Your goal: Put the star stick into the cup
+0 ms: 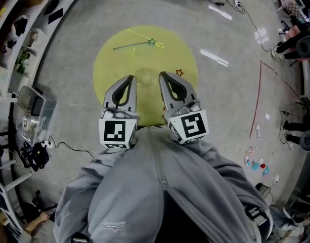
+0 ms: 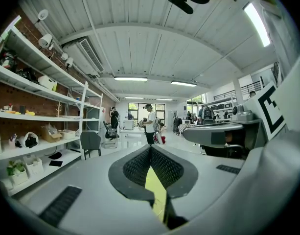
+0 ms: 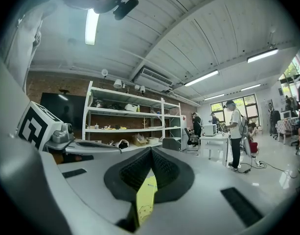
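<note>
You hold two tongs, the left tongs (image 1: 131, 80) and the right tongs (image 1: 163, 76), both clenched on nothing. On the yellow tabletop (image 1: 106, 67), one green star stick (image 1: 139, 44) lies well apart from one faint clear cup (image 1: 144, 77) between the tongs. One small red star (image 1: 179, 72) lies near the right tongs.

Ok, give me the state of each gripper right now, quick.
Left gripper: shut, tips together, holding nothing.
Right gripper: shut, tips together, holding nothing.
</note>
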Available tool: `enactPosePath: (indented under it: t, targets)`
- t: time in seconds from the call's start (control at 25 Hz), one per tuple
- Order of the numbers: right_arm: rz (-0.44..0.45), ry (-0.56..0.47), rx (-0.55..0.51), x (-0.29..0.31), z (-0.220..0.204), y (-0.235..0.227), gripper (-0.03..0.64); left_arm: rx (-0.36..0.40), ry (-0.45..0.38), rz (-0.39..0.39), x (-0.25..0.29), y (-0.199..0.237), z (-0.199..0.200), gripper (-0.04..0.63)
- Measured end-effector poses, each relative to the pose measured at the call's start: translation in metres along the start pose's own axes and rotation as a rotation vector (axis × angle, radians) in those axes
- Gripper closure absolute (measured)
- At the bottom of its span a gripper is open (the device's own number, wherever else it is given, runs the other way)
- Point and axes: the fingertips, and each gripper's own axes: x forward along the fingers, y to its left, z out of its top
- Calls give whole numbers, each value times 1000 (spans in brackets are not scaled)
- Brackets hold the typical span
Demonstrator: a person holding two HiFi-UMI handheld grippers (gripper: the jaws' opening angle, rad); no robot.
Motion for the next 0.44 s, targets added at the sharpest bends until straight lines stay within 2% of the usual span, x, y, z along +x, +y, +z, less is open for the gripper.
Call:
enactPosePath:
  t: [0.28, 0.44]
  targets:
    - [4, 4, -3, 4, -3, 1, 584, -8, 27, -13, 2, 0, -9, 578]
    - [5, 5, -4, 2, -5, 2, 584, -2, 2, -22, 2, -3, -7, 578]
